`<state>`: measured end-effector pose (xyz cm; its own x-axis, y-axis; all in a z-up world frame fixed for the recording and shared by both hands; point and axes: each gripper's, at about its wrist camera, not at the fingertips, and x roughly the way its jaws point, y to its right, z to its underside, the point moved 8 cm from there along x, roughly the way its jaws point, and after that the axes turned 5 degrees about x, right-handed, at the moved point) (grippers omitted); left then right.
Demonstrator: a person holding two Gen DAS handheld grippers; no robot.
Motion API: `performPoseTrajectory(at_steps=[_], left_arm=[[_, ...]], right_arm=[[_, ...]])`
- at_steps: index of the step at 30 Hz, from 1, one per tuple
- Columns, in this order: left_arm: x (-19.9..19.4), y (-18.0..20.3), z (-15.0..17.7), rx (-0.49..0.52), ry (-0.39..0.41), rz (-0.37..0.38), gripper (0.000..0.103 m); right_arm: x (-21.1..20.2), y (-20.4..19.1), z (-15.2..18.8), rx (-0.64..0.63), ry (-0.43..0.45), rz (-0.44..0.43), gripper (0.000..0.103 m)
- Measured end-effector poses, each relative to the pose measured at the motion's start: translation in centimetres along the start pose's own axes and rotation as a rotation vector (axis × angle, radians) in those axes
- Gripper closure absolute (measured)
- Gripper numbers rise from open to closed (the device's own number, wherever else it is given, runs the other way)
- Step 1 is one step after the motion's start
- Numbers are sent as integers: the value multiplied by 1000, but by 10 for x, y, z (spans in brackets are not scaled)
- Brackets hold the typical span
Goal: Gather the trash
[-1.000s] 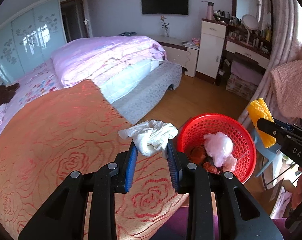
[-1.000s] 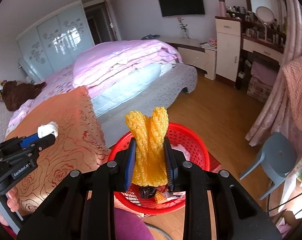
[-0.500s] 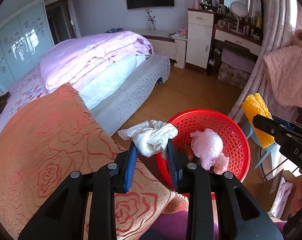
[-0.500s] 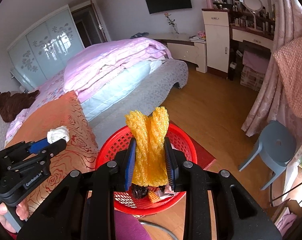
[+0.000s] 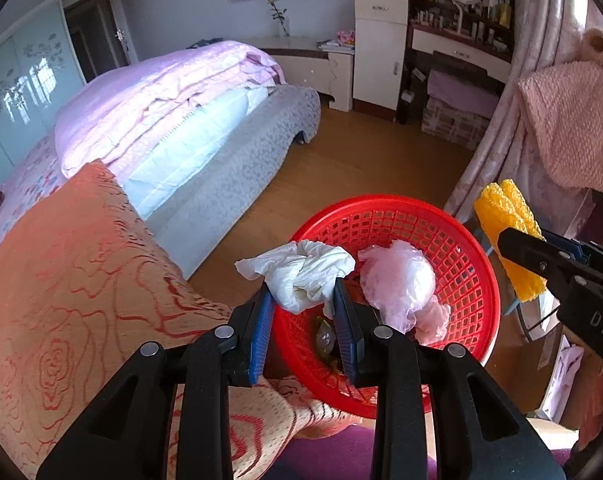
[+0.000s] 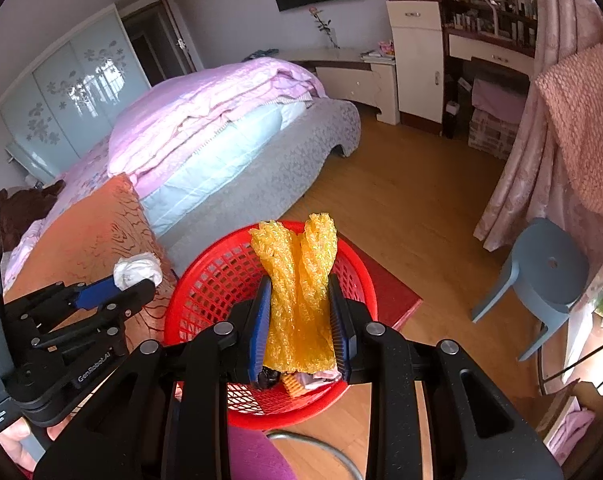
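Observation:
My left gripper (image 5: 301, 300) is shut on a crumpled white tissue (image 5: 301, 272), held over the near left rim of a red plastic basket (image 5: 457, 240). Inside the basket lie a pink plastic bag (image 5: 401, 284) and some darker scraps. My right gripper (image 6: 299, 308) is shut on a piece of yellow foam netting (image 6: 297, 292), held above the same red basket (image 6: 217, 276). In the left wrist view the yellow netting (image 5: 509, 236) shows at the right, beyond the basket. In the right wrist view the left gripper (image 6: 135, 280) with the white tissue (image 6: 137, 272) shows at the left.
An orange rose-patterned blanket (image 5: 73, 280) covers the bed corner next to the basket. A pink quilt (image 5: 161, 96) lies further up the bed. Wooden floor (image 6: 413, 208) stretches beyond. A grey plastic stool (image 6: 545, 272) stands right, near pink curtains (image 6: 533, 152) and a dressing table (image 6: 489, 52).
Both grippers moved toward and down over the red basket. The left one, with the tissue, came off the orange blanket to the basket's rim. Both grips stayed the same.

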<state>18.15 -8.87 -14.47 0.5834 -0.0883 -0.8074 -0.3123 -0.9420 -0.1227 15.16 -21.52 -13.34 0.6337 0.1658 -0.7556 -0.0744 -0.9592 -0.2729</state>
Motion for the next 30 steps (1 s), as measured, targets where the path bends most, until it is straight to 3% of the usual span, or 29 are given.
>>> performPoseTrajectory(at_steps=[7, 11, 13, 16, 27, 30], left_arm=[[9, 11, 1, 23, -19, 14, 69], [11, 10, 0, 13, -21, 22, 66], [9, 7, -1, 1, -14, 18, 49], [3, -2, -3, -28, 6, 9, 37], [-15, -30, 2, -100, 35, -26, 27], [-24, -37, 5, -106, 56, -46, 26]], right_arm=[[12, 1, 4, 2, -29, -4, 75], [19, -4, 7, 5, -53, -33, 67], [22, -6, 9, 10, -65, -52, 59], [23, -8, 12, 32, -78, -75, 44], [14, -10, 9, 25, -37, -48, 34], [8, -13, 9, -2, -6, -22, 27]])
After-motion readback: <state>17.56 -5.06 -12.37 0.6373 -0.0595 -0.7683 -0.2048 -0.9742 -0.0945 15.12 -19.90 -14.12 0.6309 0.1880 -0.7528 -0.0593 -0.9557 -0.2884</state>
